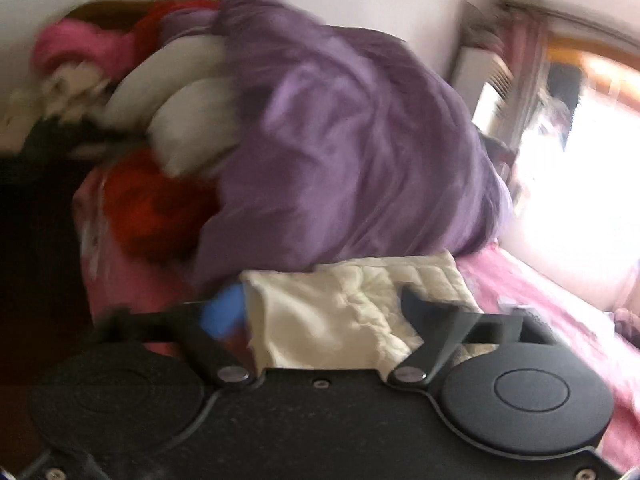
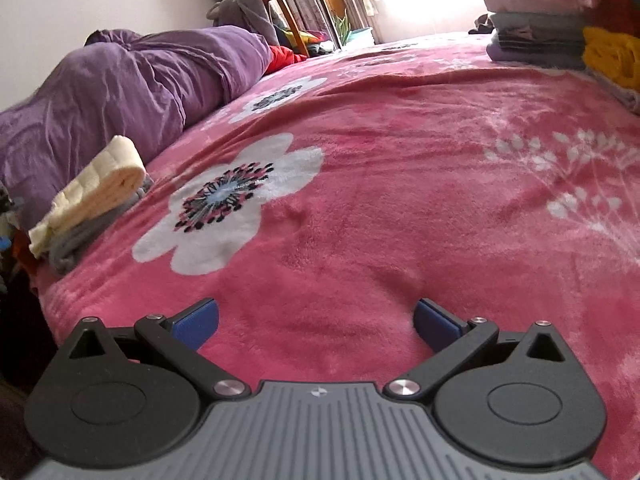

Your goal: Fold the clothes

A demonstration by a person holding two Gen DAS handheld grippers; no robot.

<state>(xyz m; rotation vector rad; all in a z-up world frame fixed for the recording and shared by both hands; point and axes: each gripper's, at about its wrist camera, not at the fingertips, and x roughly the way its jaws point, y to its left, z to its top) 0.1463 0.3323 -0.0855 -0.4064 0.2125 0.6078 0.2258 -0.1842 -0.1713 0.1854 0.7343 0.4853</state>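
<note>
both wide: left tongs (image 1: 320, 304) straddling folded cream garment (image 1: 344, 312), right tongs (image 2: 316, 320) over bare pink blanket (image 2: 400, 160). could snag and unfold the cream fold if dragged.

The left gripper (image 1: 320, 304) points level and forward, its jaws spread wide; one blue pad (image 1: 224, 312) shows on the left, blurred, while the right finger appears black. The right gripper (image 2: 316, 320) tilts slightly downward, jaws also wide apart, both blue pads (image 2: 196, 324) visible and holding nothing.
</note>
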